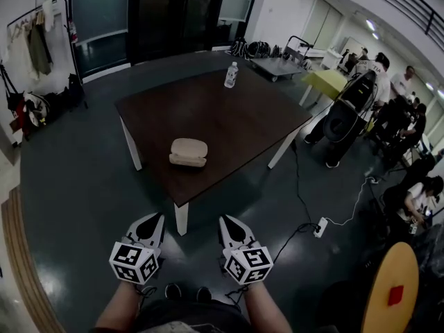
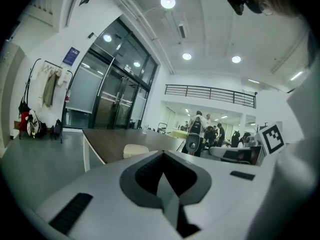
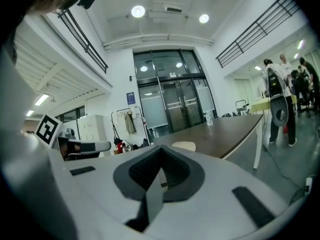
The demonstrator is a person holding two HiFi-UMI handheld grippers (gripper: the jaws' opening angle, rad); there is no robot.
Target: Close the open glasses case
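A beige glasses case (image 1: 189, 152) lies on the dark brown table (image 1: 236, 116), near its front corner, with its lid lifted off the lower half. It shows small in the left gripper view (image 2: 135, 150) and in the right gripper view (image 3: 183, 145). My left gripper (image 1: 158, 218) and right gripper (image 1: 225, 220) hang side by side close to my body, well short of the table. Both point toward the case. Each has its jaws together with nothing between them (image 2: 162, 155) (image 3: 161, 150).
A water bottle (image 1: 231, 75) stands at the table's far edge. A white table leg (image 1: 181, 218) is just ahead of the grippers. A cable and power strip (image 1: 320, 227) lie on the floor to the right. People and a cart (image 1: 277, 66) are beyond. A coat rack (image 1: 38, 40) stands far left.
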